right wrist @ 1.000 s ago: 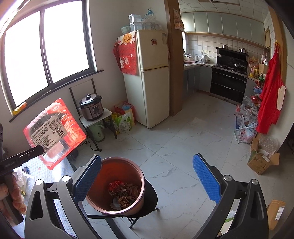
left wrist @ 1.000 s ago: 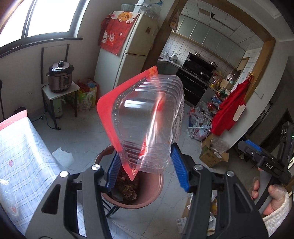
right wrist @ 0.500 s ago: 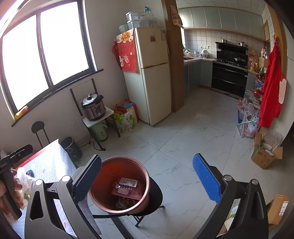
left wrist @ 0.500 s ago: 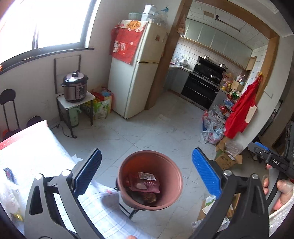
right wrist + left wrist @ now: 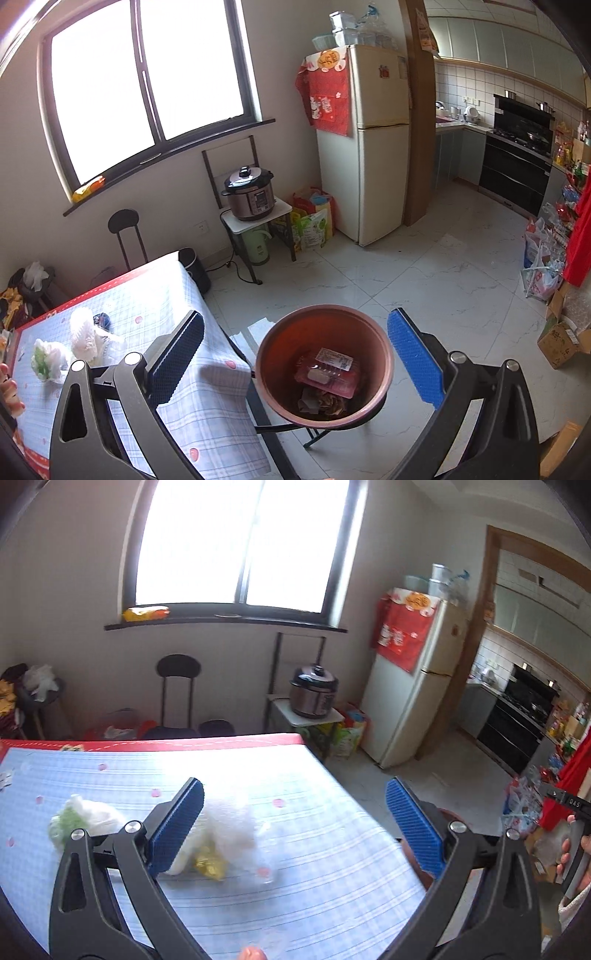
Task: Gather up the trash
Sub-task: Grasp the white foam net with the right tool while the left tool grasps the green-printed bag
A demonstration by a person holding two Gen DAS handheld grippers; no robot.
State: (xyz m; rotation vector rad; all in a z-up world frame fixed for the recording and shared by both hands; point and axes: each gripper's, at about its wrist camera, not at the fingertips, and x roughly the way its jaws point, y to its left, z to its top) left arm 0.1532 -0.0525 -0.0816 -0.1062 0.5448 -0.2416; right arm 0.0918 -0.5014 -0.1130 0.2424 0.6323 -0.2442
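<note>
Left gripper (image 5: 295,827) hangs over the table (image 5: 332,886) with jaws spread wide and nothing between them; crumpled plastic trash (image 5: 229,834) lies on the cloth just below and ahead, a second white-and-green wad (image 5: 81,819) further left, well inside the red far edge; table's right edge drops to bare tiled floor (image 5: 424,266). Right gripper (image 5: 295,350) likewise wide and empty, held above the brown bin (image 5: 325,317), which sits on a folding stool just off the table's corner; a red plastic tray (image 5: 328,373) lies inside the bin on other scraps; floor beyond toward the fridge (image 5: 369,147) stands open.
</note>
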